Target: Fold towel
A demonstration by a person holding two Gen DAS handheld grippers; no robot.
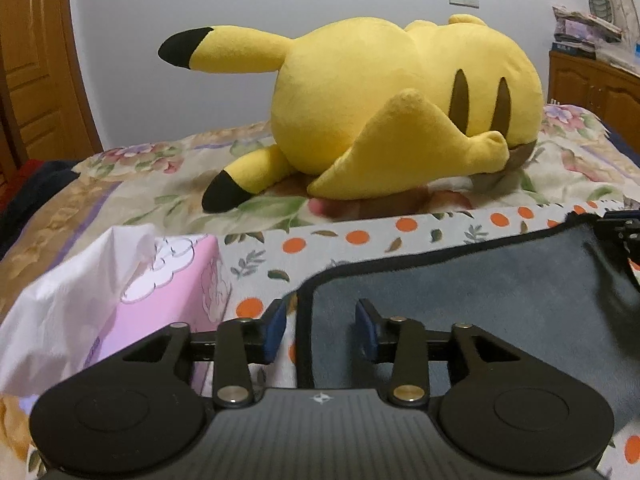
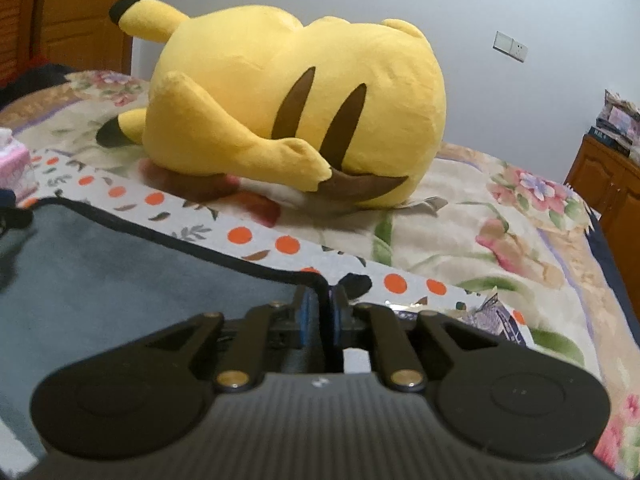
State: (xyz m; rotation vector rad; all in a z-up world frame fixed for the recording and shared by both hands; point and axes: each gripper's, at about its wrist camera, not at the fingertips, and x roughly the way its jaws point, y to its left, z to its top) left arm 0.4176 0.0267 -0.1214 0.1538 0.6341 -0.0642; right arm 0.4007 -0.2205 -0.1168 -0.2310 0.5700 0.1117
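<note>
Pinching the black-edged grey-blue terry towel (image 2: pixel 120 264) at twelve o'clock, your right gripper (image 2: pixel 320 312) is risking dragging it askew, since your left gripper (image 1: pixel 321 330) is gaping unclamped.

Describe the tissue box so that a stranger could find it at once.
Start at the big yellow plush toy on the bed. Come forward to the grey towel; the tissue box stands just left of it. It alone is pink, with white tissue sticking out.

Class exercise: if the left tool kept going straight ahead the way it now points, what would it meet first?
The left tool, open, straddles the towel's dark near-left edge, so that comes first. Beyond it lies orange-dotted cloth, then probably the yellow plush toy; depth is unclear.
</note>
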